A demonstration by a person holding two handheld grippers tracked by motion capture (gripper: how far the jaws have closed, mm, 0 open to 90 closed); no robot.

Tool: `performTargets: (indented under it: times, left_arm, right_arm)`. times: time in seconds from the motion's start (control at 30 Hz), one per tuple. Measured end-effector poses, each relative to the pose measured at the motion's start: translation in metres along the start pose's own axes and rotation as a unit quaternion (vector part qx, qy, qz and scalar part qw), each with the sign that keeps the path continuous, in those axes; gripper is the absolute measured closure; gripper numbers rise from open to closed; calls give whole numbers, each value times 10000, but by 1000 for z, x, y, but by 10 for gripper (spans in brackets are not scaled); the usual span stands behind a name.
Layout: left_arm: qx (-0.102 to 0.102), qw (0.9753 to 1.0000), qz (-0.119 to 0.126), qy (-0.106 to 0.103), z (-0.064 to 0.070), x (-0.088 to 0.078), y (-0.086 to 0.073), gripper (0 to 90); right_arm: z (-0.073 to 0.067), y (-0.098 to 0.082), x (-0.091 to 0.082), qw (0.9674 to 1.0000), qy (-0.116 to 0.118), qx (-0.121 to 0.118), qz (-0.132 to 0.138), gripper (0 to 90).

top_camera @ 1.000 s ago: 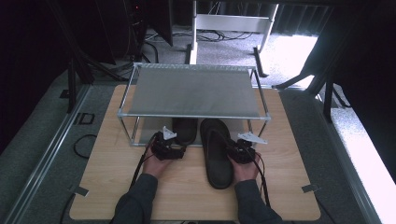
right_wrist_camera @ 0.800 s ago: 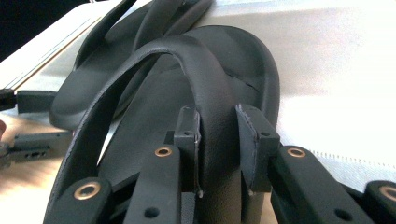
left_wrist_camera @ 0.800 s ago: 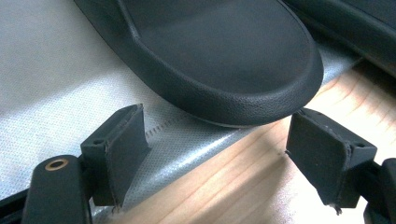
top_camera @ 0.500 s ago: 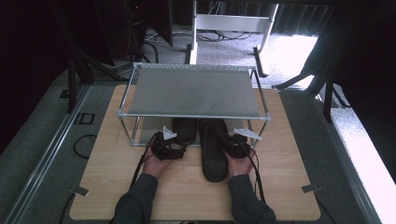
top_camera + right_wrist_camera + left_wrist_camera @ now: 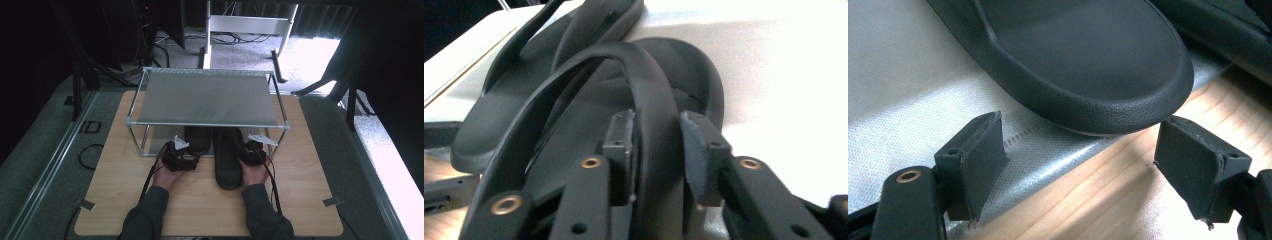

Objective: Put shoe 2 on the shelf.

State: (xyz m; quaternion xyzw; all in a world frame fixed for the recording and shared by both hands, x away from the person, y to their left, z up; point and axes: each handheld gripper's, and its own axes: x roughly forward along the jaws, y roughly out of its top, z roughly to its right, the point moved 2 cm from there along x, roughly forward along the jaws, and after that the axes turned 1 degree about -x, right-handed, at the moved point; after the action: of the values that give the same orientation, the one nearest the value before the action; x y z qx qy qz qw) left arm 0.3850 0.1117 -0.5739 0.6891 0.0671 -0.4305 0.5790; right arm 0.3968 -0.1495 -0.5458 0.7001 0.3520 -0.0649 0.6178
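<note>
Close to us, our two hands rest on the light wooden desk. Our right gripper has the curved black rubber strap of the long black right sandal between its jaws. They have just been opening, and a little gap shows at one side, so the hold looks loose. This sandal points away from us, heel out on the desk and toe under the metal shoe rack. Our left gripper is wide open and holds nothing. The round heel of the black left sandal sits just past it, on the rack's grey bottom sheet. The right sandal lies nearer our right hand, so pushing it straight ahead looks like the next move.
</note>
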Motion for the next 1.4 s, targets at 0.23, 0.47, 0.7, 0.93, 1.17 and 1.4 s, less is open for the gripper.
performTargets:
  times: [0.23, 0.47, 0.7, 0.93, 1.17, 1.4]
  left_arm:
    - [-4, 10000, 1, -5, 0, 0, 0, 205]
    - [-3, 10000, 2, -6, 0, 0, 0, 205]
    - [-2, 10000, 0, -5, 0, 0, 0, 205]
    - [-5, 10000, 4, -2, 0, 0, 0, 205]
    - [-5, 10000, -4, -2, 0, 0, 0, 205]
    - [-7, 10000, -4, -10, 0, 0, 0, 205]
  right_arm:
    - [0, -4, -10, 9998, 111, -150, 79, 477]
    - [-1, -10, -30, 9989, 151, -386, 195, 434]
    - [-7, -17, -58, 9953, 317, -905, 131, 401]
    - [-10, -29, -79, 9913, 468, -1229, -107, 350]
    - [-19, -47, -93, 9880, 696, -1355, -268, 297]
    - [-37, -65, -96, 9812, 771, -1709, -454, 267]
